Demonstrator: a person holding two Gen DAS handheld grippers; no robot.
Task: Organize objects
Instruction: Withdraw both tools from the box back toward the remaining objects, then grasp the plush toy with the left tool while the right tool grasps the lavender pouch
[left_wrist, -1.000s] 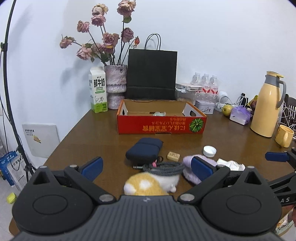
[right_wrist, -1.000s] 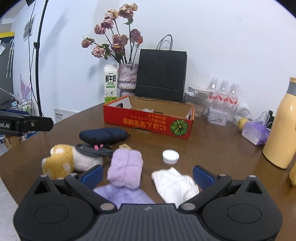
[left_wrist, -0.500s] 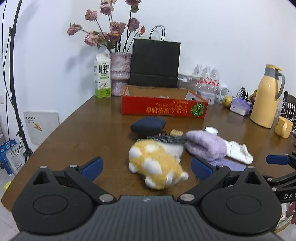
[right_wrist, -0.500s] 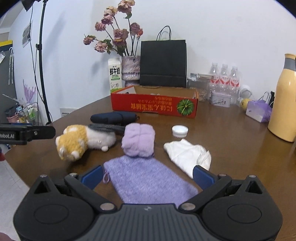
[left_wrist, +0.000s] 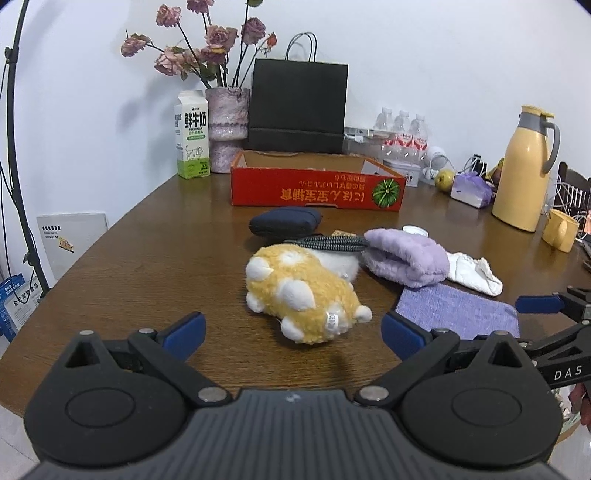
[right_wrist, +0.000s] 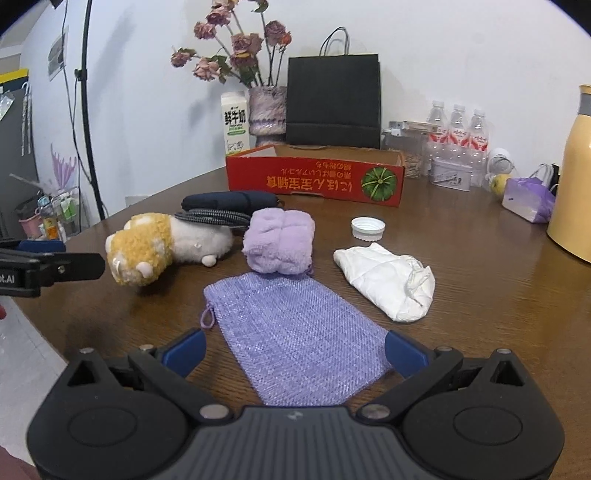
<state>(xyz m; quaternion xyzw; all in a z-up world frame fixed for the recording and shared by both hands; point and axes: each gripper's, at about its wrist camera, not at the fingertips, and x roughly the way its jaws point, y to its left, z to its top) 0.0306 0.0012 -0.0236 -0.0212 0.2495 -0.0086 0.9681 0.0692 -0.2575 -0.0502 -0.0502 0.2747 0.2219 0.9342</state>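
A yellow and white plush toy (left_wrist: 303, 291) lies on the brown table just ahead of my open, empty left gripper (left_wrist: 291, 330); it also shows in the right wrist view (right_wrist: 155, 247). A flat purple mesh pouch (right_wrist: 295, 332) lies between the fingers of my open, empty right gripper (right_wrist: 293, 350). Beyond it sit a rolled purple fluffy cloth (right_wrist: 280, 240), a crumpled white cloth (right_wrist: 388, 277), a white bottle cap (right_wrist: 367, 227), a navy case (left_wrist: 284, 221) and a grey coiled cord (left_wrist: 332, 243). A red cardboard box (left_wrist: 317, 188) stands open behind them.
At the back are a milk carton (left_wrist: 192, 134), a vase of dried roses (left_wrist: 225, 122), a black paper bag (left_wrist: 299, 107) and water bottles (left_wrist: 402, 133). At right stand a yellow thermos jug (left_wrist: 524, 166) and a yellow mug (left_wrist: 561, 229). The table edge curves at left.
Both grippers have pulled back and lowered toward the near table edge. The plush toy and purple pouch now show fully in front of them. Nothing was grasped.
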